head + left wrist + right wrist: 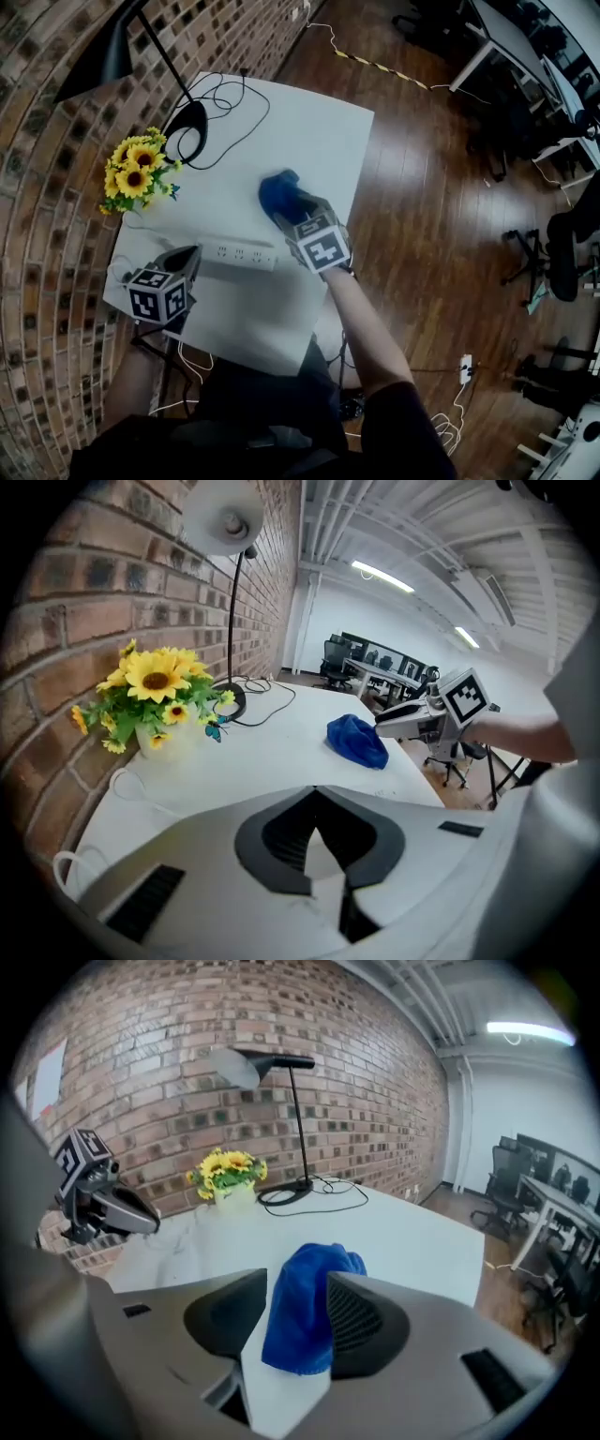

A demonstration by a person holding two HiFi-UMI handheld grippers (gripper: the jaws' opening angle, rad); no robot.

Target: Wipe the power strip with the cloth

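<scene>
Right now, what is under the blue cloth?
The blue cloth rests on the white table, beyond the power strip, not on it. The table patch directly beneath is covered, so anything there cannot be seen. The right gripper straddles it with open jaws.

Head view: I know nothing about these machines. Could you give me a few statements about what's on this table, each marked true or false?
1. The blue cloth lies on top of the power strip. False: it lies on the white table, beyond the strip.
2. The sunflowers stand beside the brick wall. True.
3. The left gripper is shut and empty. True.
4. The right gripper is shut tight with nothing near it. False: its jaws stand apart, with the cloth between them.
</scene>
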